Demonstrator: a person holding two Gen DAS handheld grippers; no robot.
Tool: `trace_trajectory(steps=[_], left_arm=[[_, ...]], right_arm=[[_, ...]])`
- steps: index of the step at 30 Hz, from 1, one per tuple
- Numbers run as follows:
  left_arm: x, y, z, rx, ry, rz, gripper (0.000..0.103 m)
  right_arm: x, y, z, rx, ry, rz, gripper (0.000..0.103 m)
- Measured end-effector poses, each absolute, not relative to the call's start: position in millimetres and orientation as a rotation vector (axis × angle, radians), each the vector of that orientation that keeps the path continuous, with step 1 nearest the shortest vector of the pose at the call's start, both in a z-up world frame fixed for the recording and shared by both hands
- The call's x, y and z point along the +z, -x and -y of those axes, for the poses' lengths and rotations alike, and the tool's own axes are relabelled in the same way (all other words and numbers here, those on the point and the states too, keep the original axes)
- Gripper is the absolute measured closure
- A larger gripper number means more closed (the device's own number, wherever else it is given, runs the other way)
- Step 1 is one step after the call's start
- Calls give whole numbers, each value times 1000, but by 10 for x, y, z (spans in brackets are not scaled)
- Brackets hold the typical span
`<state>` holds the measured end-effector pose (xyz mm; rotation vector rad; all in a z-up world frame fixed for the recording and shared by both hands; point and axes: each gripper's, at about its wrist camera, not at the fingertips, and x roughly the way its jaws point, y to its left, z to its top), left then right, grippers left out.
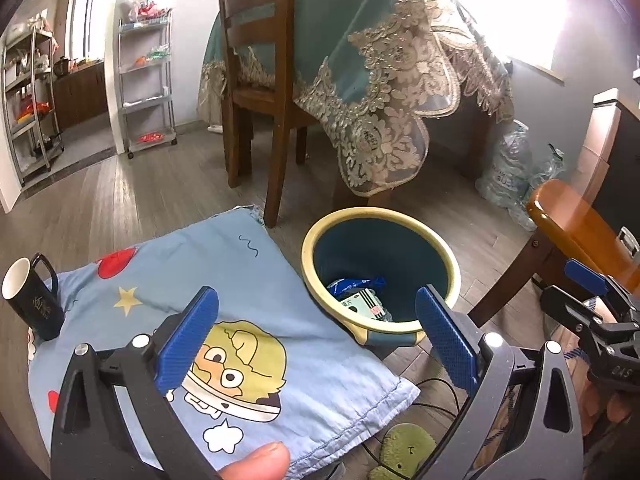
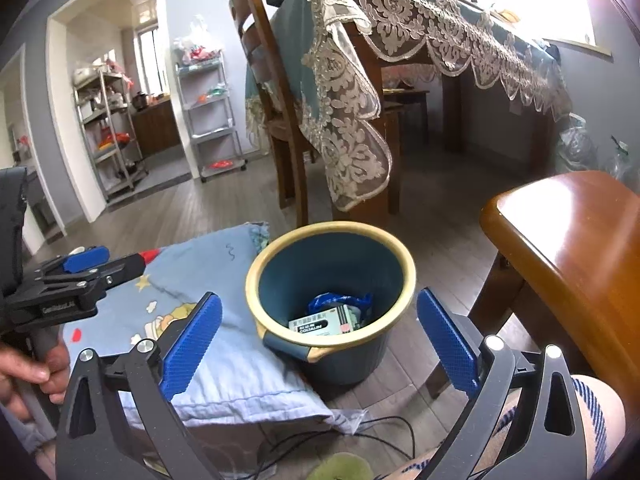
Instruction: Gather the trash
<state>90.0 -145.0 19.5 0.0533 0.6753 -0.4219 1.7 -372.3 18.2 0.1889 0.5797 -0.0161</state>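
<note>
A blue bin with a cream rim (image 1: 448, 256) (image 2: 406, 256) stands on the wood floor beside a low surface under a blue cartoon cloth (image 1: 248, 288) (image 2: 200, 264). Inside lie a blue wrapper (image 1: 354, 283) (image 2: 340, 300) and a small box (image 1: 362, 303) (image 2: 320, 322). My left gripper (image 1: 316, 320) is open and empty over the cloth's right edge, near the bin; it also shows in the right wrist view (image 2: 86, 258). My right gripper (image 2: 320, 320) is open and empty, in front of the bin; it also shows in the left wrist view (image 1: 588, 276).
A black mug (image 1: 34, 300) stands on the cloth at the left. A dining table with a lace-edged cloth (image 1: 380, 92) and a wooden chair (image 1: 256, 80) stand behind. A wooden stool (image 2: 568, 248) is at the right. Cables (image 2: 380, 436) and a green plush toy (image 1: 404, 452) lie on the floor.
</note>
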Motion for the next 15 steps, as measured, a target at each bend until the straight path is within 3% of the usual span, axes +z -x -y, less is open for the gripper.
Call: trace_trajectory(steps=[15], left_arm=[[187,-883,1517,-445,-63,-661,6]], right_arm=[[146,-19,3742,-15,-208,-590,6]])
